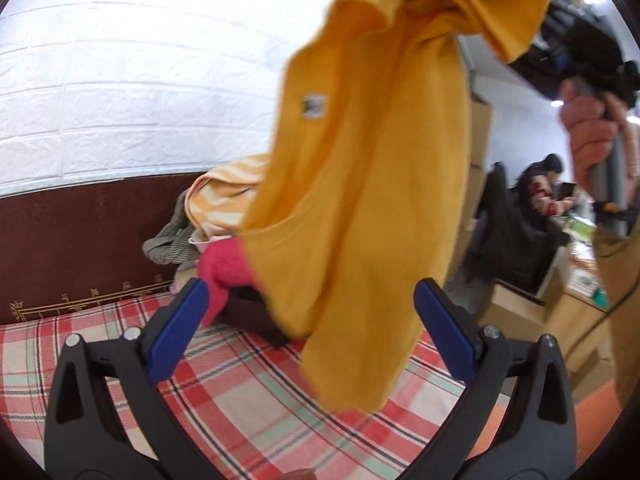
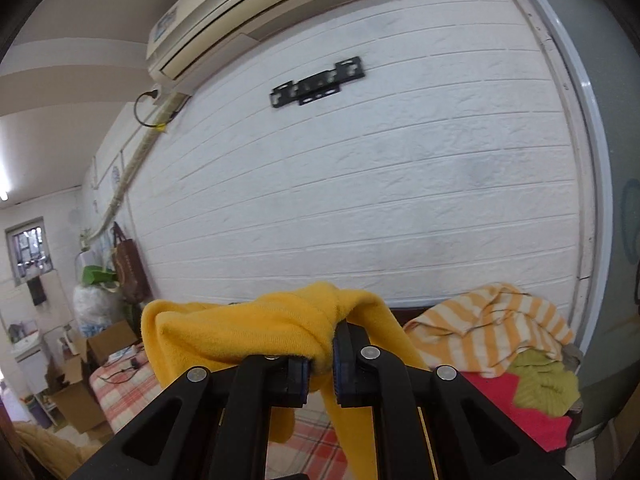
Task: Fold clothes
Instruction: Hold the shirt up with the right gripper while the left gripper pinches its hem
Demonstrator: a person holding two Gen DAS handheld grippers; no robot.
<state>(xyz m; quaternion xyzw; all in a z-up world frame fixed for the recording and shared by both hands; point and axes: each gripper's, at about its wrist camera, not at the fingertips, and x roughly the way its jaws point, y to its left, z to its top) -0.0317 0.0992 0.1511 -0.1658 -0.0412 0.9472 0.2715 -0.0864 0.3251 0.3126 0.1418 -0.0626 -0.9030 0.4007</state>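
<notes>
A yellow garment [image 1: 360, 152] hangs in the air over the plaid bed sheet [image 1: 248, 392], its lower end drooping between my left gripper's blue pads. My left gripper [image 1: 316, 332] is open, its pads standing apart from the cloth. My right gripper [image 2: 320, 364] is shut on a bunched fold of the yellow garment [image 2: 256, 328]. In the left wrist view the right gripper's body [image 1: 580, 40] is at the upper right, held by a person's hand [image 1: 588, 136].
A pile of clothes lies by the wall: a yellow-striped cloth [image 2: 492, 328], a red piece [image 2: 532, 412] and a green piece [image 2: 544, 380]. Cardboard boxes [image 1: 516, 304] and a seated person [image 1: 540, 188] are off the bed's right side. An air conditioner [image 2: 256, 8] hangs high on the wall.
</notes>
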